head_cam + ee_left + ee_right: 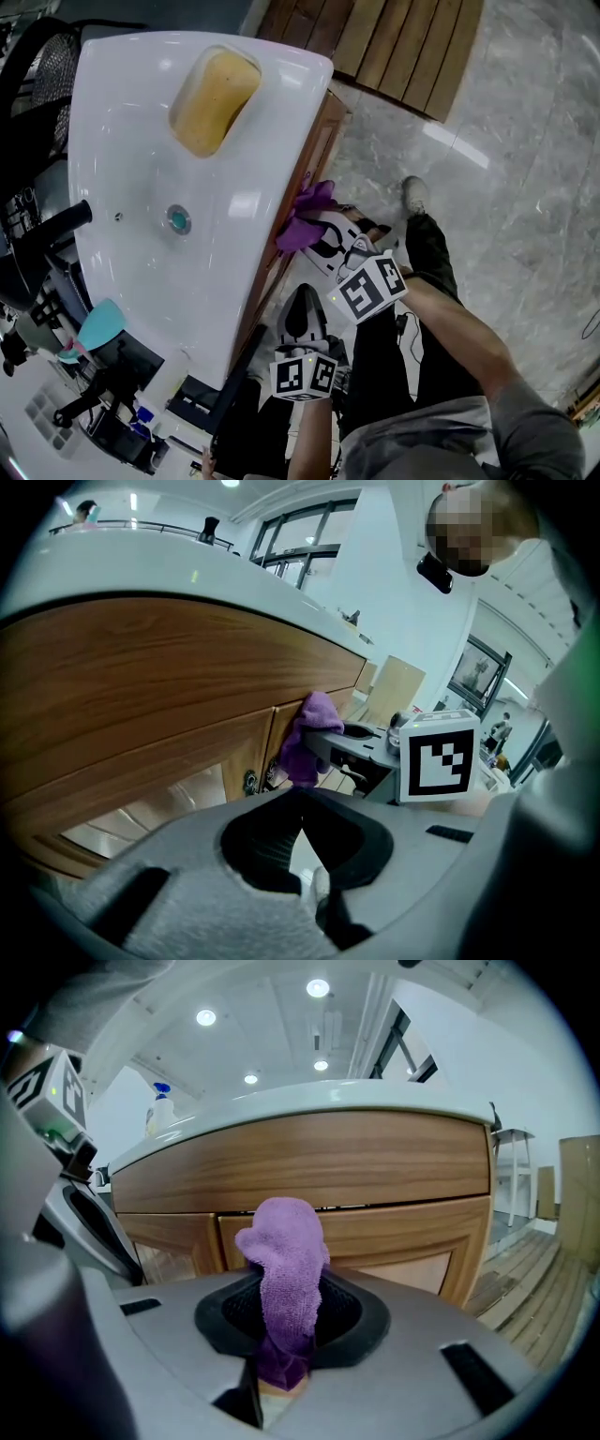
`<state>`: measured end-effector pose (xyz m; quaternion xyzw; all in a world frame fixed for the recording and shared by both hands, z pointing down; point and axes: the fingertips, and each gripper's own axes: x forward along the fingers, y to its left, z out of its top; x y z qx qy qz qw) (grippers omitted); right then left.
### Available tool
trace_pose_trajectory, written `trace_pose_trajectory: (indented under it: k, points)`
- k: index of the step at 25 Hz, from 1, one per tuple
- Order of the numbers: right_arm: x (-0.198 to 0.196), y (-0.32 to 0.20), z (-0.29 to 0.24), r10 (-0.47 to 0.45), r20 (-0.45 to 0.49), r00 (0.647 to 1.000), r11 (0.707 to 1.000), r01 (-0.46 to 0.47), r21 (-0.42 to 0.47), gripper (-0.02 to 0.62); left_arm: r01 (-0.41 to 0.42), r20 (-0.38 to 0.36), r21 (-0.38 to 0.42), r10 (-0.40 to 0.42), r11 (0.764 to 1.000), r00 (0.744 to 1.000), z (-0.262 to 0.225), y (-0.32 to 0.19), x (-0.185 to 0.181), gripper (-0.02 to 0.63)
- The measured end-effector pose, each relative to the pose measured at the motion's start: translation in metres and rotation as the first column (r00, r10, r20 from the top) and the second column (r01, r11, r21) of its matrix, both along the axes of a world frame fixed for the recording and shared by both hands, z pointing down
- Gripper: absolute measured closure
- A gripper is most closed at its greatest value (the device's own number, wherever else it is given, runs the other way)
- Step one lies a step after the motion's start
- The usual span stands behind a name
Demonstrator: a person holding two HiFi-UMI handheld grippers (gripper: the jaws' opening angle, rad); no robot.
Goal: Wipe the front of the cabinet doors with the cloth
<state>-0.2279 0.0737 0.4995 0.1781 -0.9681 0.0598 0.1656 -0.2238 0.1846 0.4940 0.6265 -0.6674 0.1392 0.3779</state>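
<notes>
A purple cloth (pixel 305 217) is bunched against the front of the wooden cabinet door (pixel 314 150) under the white sink. My right gripper (pixel 323 234) is shut on this cloth (pixel 286 1260), which sticks up between its jaws (pixel 281 1326) in front of the door panel (pixel 403 1241). My left gripper (pixel 302 298) hangs lower and nearer the person, apart from the door. In the left gripper view its jaws (pixel 300 822) meet with nothing between them, and beyond them the cloth (pixel 309 738) rests on the door (pixel 141 761).
The white sink (pixel 122 141) holds a yellow sponge (pixel 214 98), with a black tap (pixel 47 234) at its left. A wooden slatted board (pixel 394 47) lies on the marble floor. The person's shoe (pixel 414 195) stands beside the cabinet. A spray bottle (pixel 159 1108) stands on the counter.
</notes>
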Motion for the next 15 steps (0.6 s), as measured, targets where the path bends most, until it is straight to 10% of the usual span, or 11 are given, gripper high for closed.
trace_pose_trajectory:
  k: [15]
  points:
    - [0.026,-0.049,0.001,-0.006,0.019,1.000,1.000,0.006,-0.018,0.506,0.036,0.005,-0.014,-0.036,0.999,0.999,0.003,-0.032,0.028,0.598]
